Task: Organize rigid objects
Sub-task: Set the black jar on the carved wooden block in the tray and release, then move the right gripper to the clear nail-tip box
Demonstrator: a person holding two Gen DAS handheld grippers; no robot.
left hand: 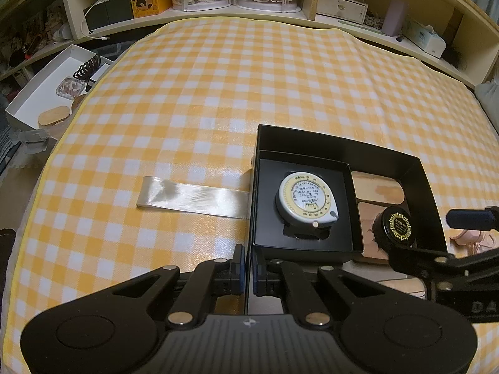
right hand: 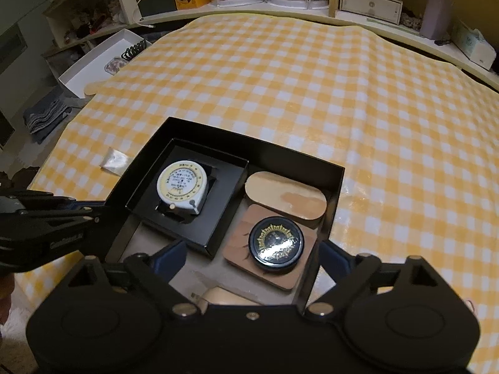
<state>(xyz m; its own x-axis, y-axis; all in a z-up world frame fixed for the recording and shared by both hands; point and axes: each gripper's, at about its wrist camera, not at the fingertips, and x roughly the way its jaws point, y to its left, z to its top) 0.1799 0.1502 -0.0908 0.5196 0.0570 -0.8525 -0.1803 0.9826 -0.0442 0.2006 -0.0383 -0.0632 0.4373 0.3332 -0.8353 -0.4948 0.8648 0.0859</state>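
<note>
A large black box [right hand: 338, 184] sits on the yellow checked cloth. Inside it, a smaller black box [right hand: 215, 237] holds a white round tape measure [right hand: 181, 184]. Beside it lie a pale oval wooden lid [right hand: 285, 198] and a brown wooden coaster [right hand: 240, 251] with a black round tin [right hand: 276, 243] on it. My left gripper [left hand: 248, 272] is shut on the big box's left wall [left hand: 252, 218]. My right gripper [right hand: 249, 257] is open, its fingers astride the tin's near side, holding nothing. The tape measure [left hand: 305, 201] and tin [left hand: 397, 224] also show in the left wrist view.
A clear tape strip [left hand: 193, 198] lies on the cloth left of the box. A white tray [left hand: 40, 93] with small items sits off the cloth's far left. Shelves [left hand: 249, 3] with boxes and figurines run along the back. A pink object [left hand: 474, 238] lies right of the box.
</note>
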